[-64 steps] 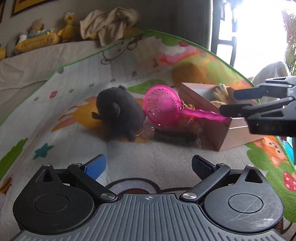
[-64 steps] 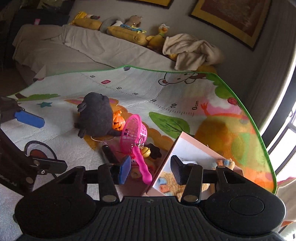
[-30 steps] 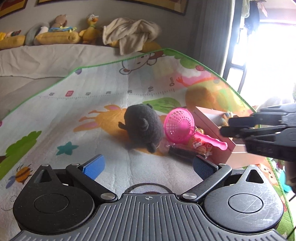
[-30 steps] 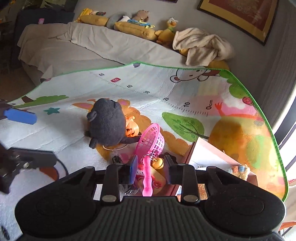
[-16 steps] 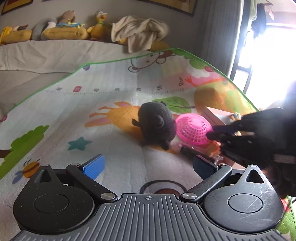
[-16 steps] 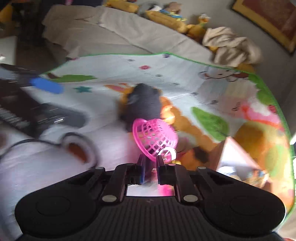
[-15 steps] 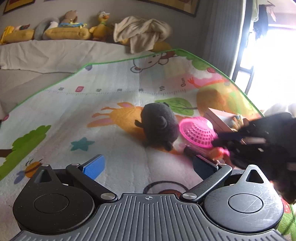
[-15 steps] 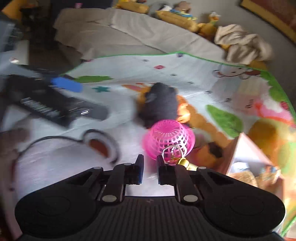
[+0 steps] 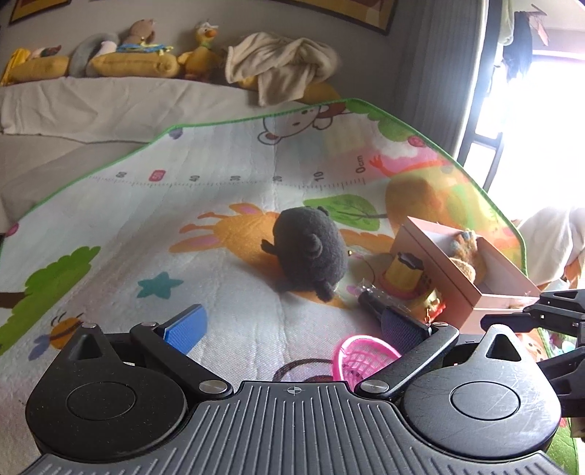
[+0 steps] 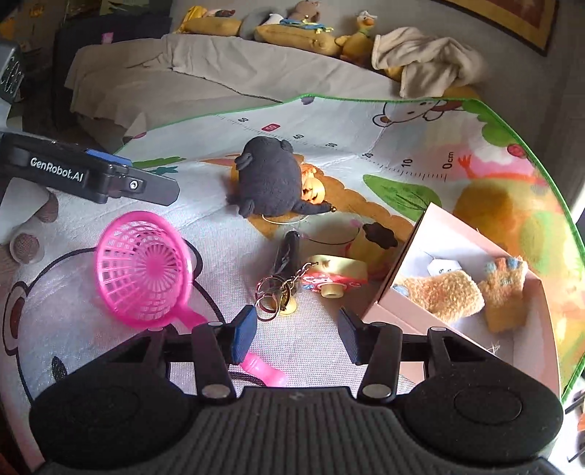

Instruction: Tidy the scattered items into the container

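A pink plastic sieve (image 10: 142, 270) lies on the play mat, its handle running under my open, empty right gripper (image 10: 296, 338); it also shows in the left wrist view (image 9: 362, 356). A pink box (image 10: 526, 350) at the right holds fuzzy orange socks (image 10: 442, 294). Beside it lie a key ring (image 10: 274, 292), a black stick (image 10: 287, 252), a red and cream toy (image 10: 336, 277), a yellow toy (image 9: 404, 274) and a dark grey plush (image 9: 310, 252). My left gripper (image 9: 292, 330) is open and empty, hovering above the mat.
An orange pumpkin toy (image 10: 312, 186) leans against the plush. A bed with a grey sheet (image 10: 204, 76), stuffed toys (image 10: 292, 29) and a crumpled blanket (image 10: 427, 62) lies behind the mat. A bright window (image 9: 541, 128) is at the right.
My right gripper carried the pink sieve left, away from the pile beside the box, opened and let it go on the mat. The left gripper stayed open.
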